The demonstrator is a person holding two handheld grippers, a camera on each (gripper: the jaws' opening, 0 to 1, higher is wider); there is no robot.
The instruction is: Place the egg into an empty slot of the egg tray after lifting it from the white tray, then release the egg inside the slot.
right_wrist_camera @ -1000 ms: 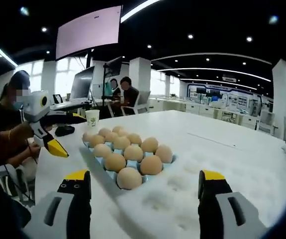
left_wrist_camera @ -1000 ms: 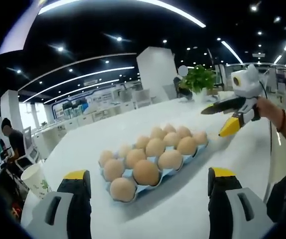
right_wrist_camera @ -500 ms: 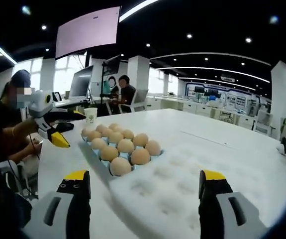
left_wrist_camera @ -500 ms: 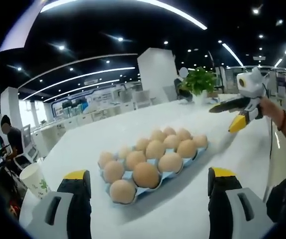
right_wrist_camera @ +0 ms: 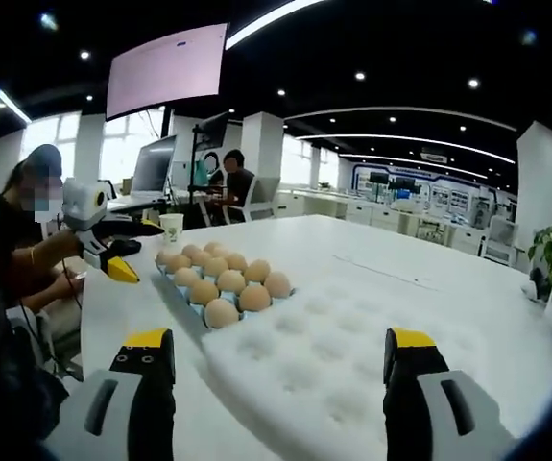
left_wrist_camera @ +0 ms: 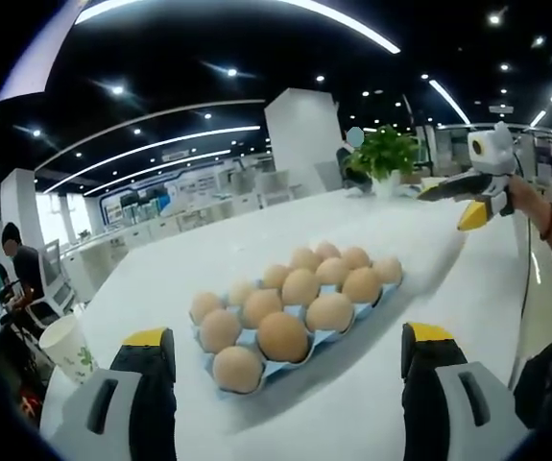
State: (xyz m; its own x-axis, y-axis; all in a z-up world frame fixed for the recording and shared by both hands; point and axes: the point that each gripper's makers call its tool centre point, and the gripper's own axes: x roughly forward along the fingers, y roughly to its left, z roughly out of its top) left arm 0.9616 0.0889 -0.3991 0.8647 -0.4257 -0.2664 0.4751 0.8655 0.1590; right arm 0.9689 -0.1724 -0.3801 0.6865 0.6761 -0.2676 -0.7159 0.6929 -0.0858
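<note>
Right gripper (right_wrist_camera: 274, 360) pulls back, jaws wide, empty; white tray (right_wrist_camera: 352, 375) now fills foreground, no egg visible there. Left gripper (left_wrist_camera: 277, 360) wide, empty, facing full-looking egg tray (left_wrist_camera: 376, 293). Eggs (left_wrist_camera: 282, 333) sit there.

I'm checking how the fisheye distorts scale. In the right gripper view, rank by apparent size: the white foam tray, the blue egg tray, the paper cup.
1. white foam tray, largest, though it lies nearest the camera
2. blue egg tray, farther off
3. paper cup, smallest, farthest back on the table
</note>
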